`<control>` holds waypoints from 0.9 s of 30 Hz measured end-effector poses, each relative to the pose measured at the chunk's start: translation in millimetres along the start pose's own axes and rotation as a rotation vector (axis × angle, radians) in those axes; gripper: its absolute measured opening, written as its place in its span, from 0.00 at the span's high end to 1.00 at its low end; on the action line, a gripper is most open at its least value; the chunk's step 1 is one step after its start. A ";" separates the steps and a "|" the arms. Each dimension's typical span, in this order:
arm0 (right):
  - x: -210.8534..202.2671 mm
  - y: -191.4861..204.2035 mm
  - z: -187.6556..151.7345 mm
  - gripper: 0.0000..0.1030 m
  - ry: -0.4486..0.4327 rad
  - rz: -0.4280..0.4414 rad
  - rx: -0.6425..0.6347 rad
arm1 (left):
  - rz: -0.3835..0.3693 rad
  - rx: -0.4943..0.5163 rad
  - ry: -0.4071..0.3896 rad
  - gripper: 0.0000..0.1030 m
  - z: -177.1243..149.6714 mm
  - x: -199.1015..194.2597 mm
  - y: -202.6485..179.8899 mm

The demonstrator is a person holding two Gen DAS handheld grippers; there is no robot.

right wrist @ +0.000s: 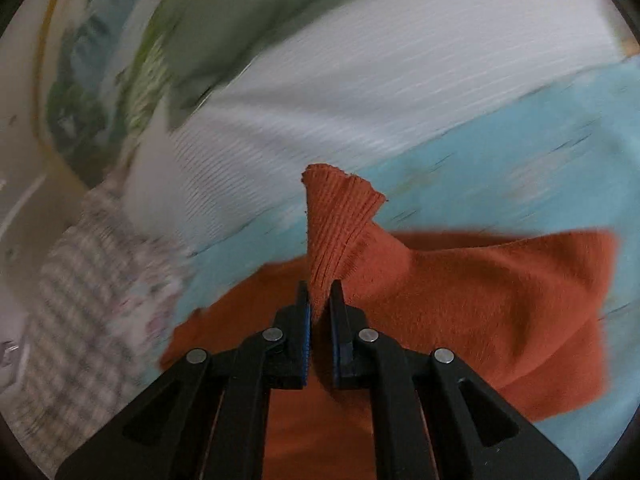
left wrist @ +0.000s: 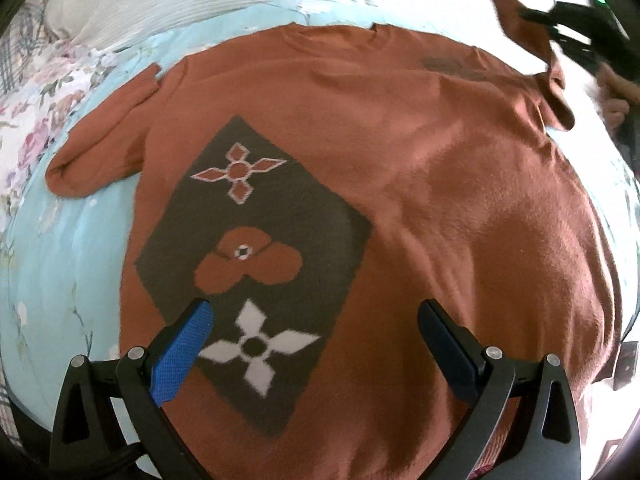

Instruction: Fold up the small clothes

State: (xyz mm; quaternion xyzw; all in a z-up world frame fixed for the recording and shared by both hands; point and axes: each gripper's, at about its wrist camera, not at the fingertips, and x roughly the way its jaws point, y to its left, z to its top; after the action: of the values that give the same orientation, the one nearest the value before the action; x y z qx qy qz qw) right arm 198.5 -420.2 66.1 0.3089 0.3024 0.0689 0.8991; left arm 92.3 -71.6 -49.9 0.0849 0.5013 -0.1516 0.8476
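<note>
Across the pale blue bed (left wrist: 60, 264) your sweater (left wrist: 400, 200) lies flat; your left gripper (left wrist: 316, 312) gapes above it, your right gripper (right wrist: 320, 300) pinches what looks like its cuff (right wrist: 340, 204).

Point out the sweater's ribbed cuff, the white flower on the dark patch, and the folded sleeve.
Ribbed cuff (right wrist: 340, 216): right wrist view, on the ribbing above the shut claw.
White flower (left wrist: 256, 346): left wrist view, on its dark centre.
Folded sleeve (left wrist: 100, 148): left wrist view, mid-sleeve, lying on the blue bedsheet (left wrist: 60, 260).
</note>
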 end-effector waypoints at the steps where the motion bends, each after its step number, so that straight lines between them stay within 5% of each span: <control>1: 21.1 15.4 -8.8 0.91 0.033 0.031 -0.003 | 0.001 -0.012 -0.004 0.01 -0.8 -1.4 5.2; 6: 102.6 68.2 -49.4 0.91 0.171 0.136 -0.022 | -0.012 -0.069 -0.036 0.01 -3.7 -11.2 27.2; 14: 171.5 100.2 -105.6 0.91 0.324 0.173 -0.059 | -0.028 -0.149 -0.039 0.01 -9.8 -6.3 62.4; 17: 191.4 103.1 -119.8 0.82 0.375 0.172 -0.058 | -0.055 -0.188 -0.042 0.01 -5.9 -2.9 75.2; 20: 193.4 103.4 -122.8 0.44 0.396 0.172 -0.040 | -0.088 -0.217 -0.050 0.01 3.8 2.0 84.8; 27: 119.1 87.5 -108.4 0.41 0.254 0.128 -0.025 | -0.137 -0.219 -0.105 0.01 65.3 22.9 96.7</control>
State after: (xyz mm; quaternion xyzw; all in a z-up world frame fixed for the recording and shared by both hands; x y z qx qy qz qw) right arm 236.6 -257.6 -9.2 0.3048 0.3927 0.1683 0.8512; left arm 189.5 -4.0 -39.2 -0.0505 0.4746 -0.1576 0.8645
